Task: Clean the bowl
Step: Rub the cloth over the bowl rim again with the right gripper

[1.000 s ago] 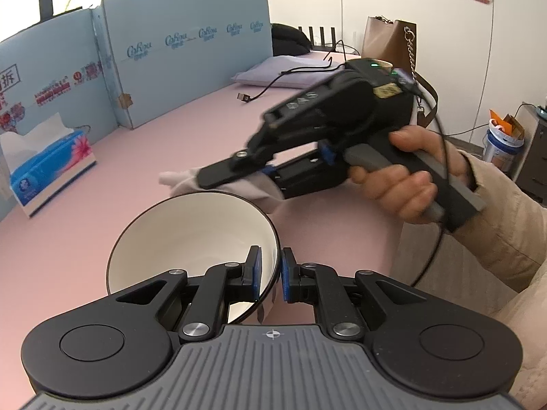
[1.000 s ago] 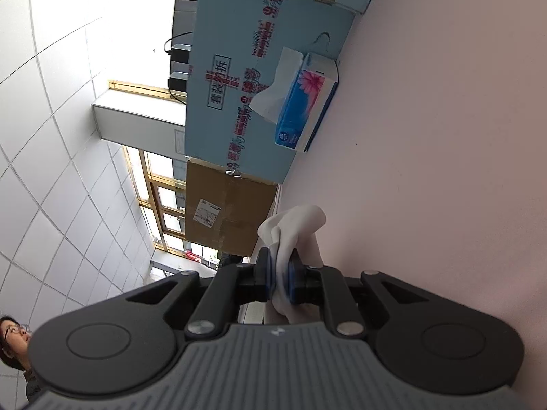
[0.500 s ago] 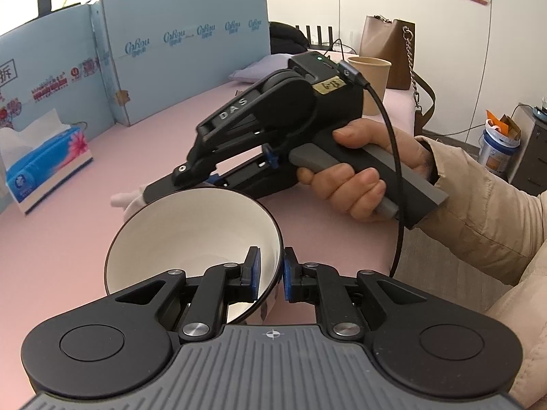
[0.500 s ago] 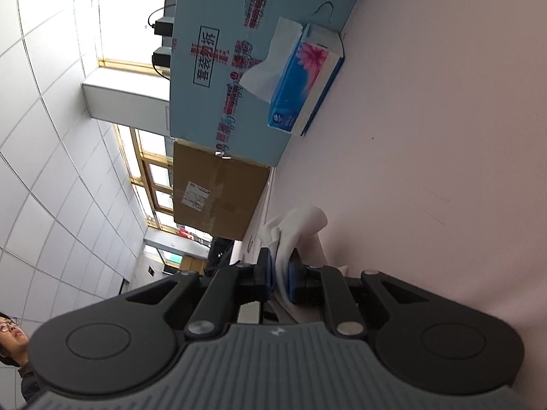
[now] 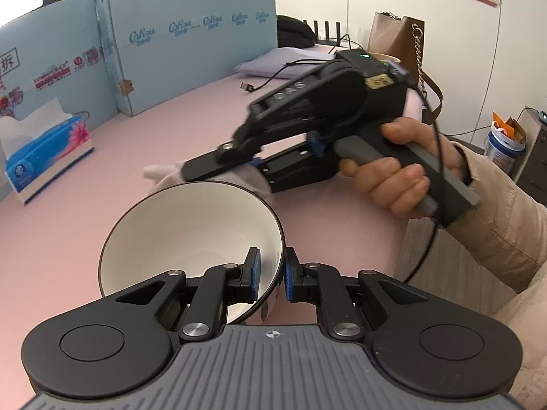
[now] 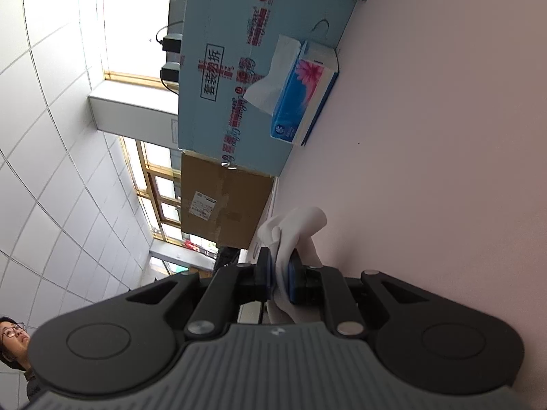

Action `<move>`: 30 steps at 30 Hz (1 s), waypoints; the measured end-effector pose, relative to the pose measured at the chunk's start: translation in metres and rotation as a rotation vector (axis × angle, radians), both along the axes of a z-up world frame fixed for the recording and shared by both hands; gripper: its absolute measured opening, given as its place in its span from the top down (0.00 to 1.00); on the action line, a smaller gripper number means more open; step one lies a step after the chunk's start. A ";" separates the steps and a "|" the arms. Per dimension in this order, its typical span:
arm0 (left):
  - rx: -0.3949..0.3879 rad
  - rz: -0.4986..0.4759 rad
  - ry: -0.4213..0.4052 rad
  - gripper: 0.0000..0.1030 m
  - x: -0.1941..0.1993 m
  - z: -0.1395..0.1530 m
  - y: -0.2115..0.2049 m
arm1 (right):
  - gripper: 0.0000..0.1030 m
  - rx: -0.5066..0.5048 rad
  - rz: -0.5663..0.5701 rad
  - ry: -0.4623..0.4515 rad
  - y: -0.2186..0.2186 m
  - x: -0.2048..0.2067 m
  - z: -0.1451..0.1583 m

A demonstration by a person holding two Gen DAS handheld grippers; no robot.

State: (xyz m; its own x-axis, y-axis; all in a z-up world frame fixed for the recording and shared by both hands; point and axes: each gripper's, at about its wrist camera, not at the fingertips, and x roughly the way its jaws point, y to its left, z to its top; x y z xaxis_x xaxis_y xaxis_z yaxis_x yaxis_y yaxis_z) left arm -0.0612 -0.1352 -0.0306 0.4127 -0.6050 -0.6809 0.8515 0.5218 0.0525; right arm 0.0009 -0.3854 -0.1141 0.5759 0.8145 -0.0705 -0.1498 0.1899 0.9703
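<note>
A white bowl with a dark rim is held tilted above the pink table. My left gripper is shut on the bowl's near right rim, one pad inside and one outside. My right gripper is shut on a crumpled white tissue. In the left wrist view the right gripper hovers just beyond the bowl's far rim, and the tissue sticks out past its fingertips, outside the bowl.
A blue tissue box stands at the left by blue cardboard panels; it also shows in the right wrist view. A cable, a brown bag and a paint bucket lie at the far right.
The right gripper with the tissue swung close over the bowl's far rim, then drew back to the right and up. The bowl stayed in my left gripper.
</note>
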 end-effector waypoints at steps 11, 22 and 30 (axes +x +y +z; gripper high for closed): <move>-0.018 0.024 0.004 0.79 0.002 -0.001 0.001 | 0.87 0.006 -0.041 -0.003 -0.005 -0.031 0.003; -0.029 0.038 -0.002 0.73 0.003 -0.002 0.002 | 0.87 -0.005 -0.059 0.005 -0.003 -0.055 0.006; -0.055 0.048 0.009 0.72 0.005 -0.002 0.005 | 0.87 0.005 -0.033 0.010 0.000 -0.063 0.007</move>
